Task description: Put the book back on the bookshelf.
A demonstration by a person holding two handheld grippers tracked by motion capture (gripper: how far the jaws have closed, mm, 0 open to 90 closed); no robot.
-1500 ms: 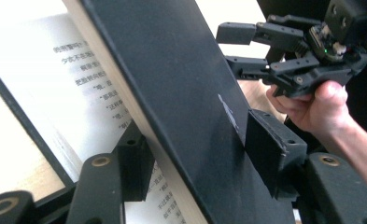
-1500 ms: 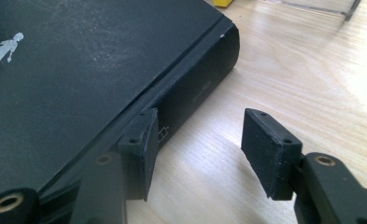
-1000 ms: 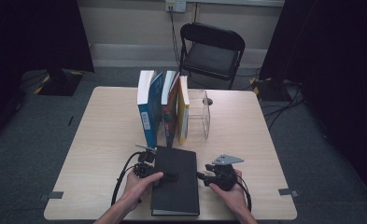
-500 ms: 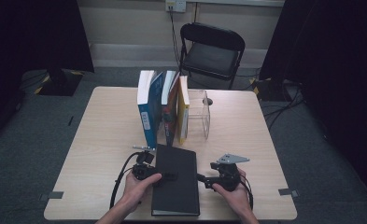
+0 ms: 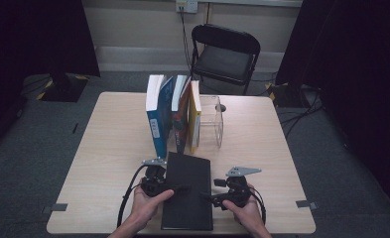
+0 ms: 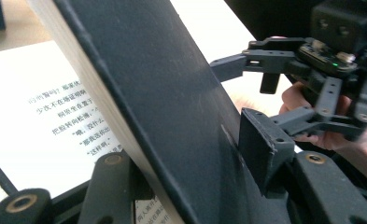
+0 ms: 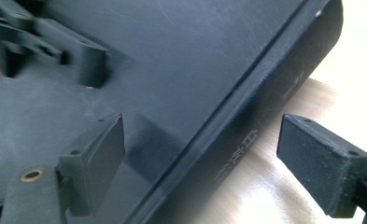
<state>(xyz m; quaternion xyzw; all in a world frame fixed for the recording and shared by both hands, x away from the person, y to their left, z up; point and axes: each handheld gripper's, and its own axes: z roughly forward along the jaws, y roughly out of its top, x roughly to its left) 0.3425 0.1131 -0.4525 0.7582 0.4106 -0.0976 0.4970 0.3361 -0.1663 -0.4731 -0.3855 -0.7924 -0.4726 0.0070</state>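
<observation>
A black hardcover book (image 5: 187, 198) lies flat near the table's front edge. My left gripper (image 5: 178, 189) is shut on its left edge. In the left gripper view one pad (image 6: 260, 147) presses the black cover (image 6: 172, 93) from above, and the other jaw sits under a block of pages, lifting them off a printed page (image 6: 45, 116). These jaws closed in the last second. My right gripper (image 5: 208, 198) is at the book's right side and has just been opening. Its pads (image 7: 323, 170) stand wide apart, with the spine (image 7: 246, 116) between them untouched.
Several books (image 5: 175, 116) stand upright mid-table against a clear bookend (image 5: 215, 124). A black chair (image 5: 226, 54) is behind the far edge of the table (image 5: 108, 148). Bare tabletop lies left and right of the hands. Cables trail from both grippers.
The right gripper's jaws have spread apart around the spine. The left hand has risen slightly with the cover and pages in its grip.
</observation>
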